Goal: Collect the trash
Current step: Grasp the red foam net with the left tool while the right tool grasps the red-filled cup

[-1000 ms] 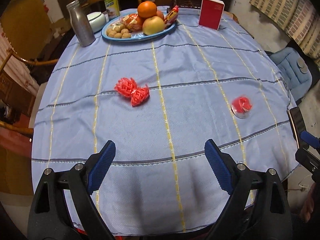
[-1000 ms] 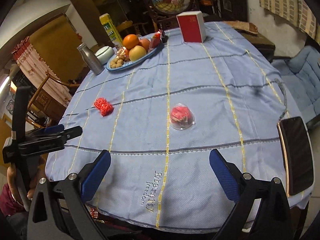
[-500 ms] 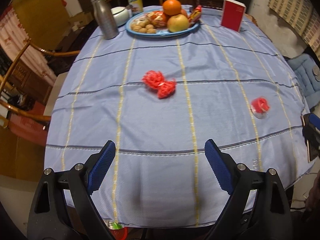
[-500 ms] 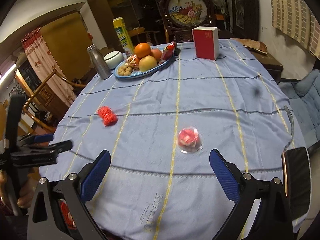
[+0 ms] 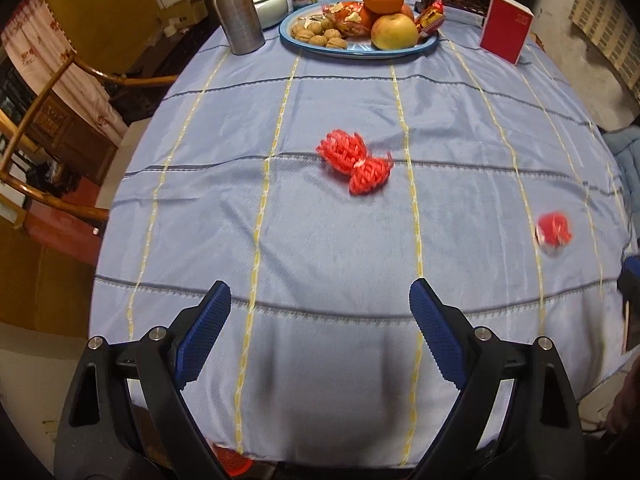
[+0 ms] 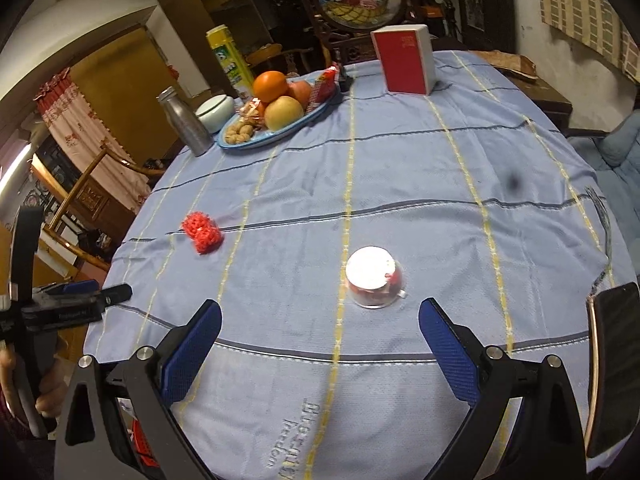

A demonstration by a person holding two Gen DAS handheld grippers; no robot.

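Netting [image 5: 355, 161] left of cup [image 5: 553, 232]

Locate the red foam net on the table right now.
The red foam net lies mid-table on the blue tablecloth, ahead of the open left gripper. In the right wrist view it sits left of the clear plastic cup.

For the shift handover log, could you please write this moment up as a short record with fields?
surface: round table under a blue striped tablecloth
trash 1: red foam net, mid-table, untouched
trash 2: clear plastic cup with red scraps, upside down, just ahead of the right tool
left tool: open, empty, over the near edge
right tool: open, empty
not trash: fruit plate, metal bottle, red box, phone
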